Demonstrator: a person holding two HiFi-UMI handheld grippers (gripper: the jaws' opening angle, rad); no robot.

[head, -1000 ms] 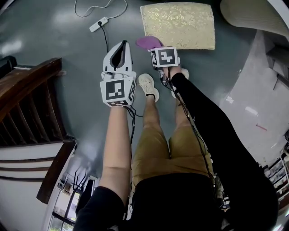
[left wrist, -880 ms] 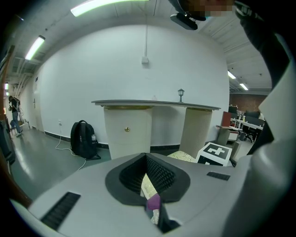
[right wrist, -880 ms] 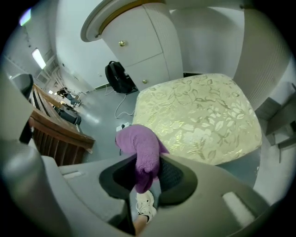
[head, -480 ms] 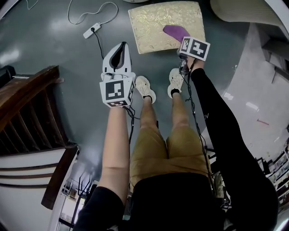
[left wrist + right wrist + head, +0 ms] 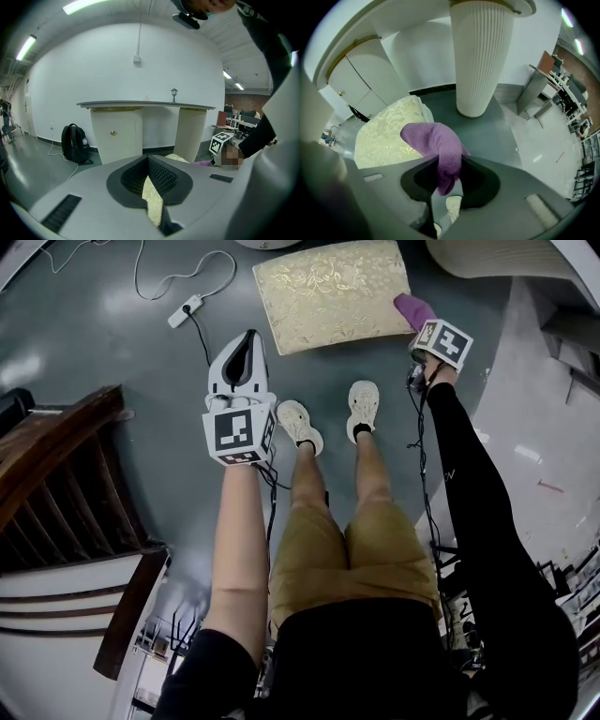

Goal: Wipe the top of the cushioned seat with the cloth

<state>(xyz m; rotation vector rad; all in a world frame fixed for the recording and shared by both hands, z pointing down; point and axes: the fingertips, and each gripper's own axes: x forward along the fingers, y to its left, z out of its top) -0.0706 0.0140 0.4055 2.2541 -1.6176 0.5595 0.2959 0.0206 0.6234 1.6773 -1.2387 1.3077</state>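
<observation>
Right gripper (image 5: 422, 322): jaws clamped on purple cloth (image 5: 411, 307). Cloth bulges forward at right edge of gold cushioned seat (image 5: 328, 292), near corner nearest person. Left gripper (image 5: 246, 352): jaws together, nothing held, above grey floor (image 5: 112, 334), near seat's near left corner.

In the head view, only the far end of the purple cloth (image 5: 412, 308) shows at the cushioned seat's (image 5: 328, 292) right corner. The rest, and the right gripper's (image 5: 424, 326) jaws, lie behind its marker cube. Beyond the seat, 1 white round object (image 5: 267, 243) is cut by the top edge. The left gripper (image 5: 149, 161) view shows just a sliver of seat between its jaws.
</observation>
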